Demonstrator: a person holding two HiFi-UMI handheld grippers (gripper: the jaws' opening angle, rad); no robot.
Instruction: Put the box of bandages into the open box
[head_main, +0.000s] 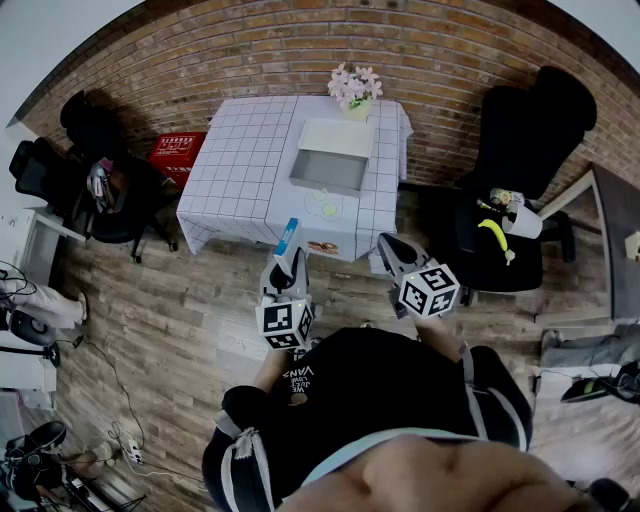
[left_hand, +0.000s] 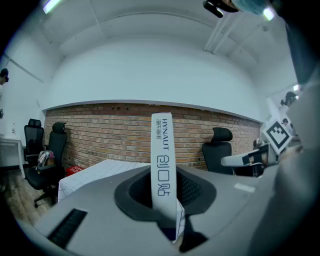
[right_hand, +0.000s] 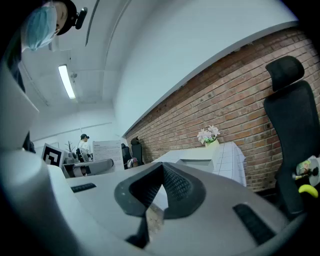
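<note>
your left claw (head_main: 286, 268) pinches the box of bandages (left_hand: 162, 165) upright; right claw (head_main: 392, 250) is closed, empty. carry it level over the open box (head_main: 330, 168).

box of bandages (left_hand: 163, 165): smooth card | wall (head_main: 250, 50): rough brick | floor (head_main: 160, 320): wood

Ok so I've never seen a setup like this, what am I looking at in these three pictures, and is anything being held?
There is no robot here: a person stands holding a hand-held gripper in each hand. The head view comes from a camera on their head, looking steeply down. The other two come from cameras riding on each gripper, looking along its jaws. The left gripper is closed on the box of bandages, held upright. The right gripper is closed and empty. Ahead stands a table with a checked cloth, carrying an open box and flowers.
</note>
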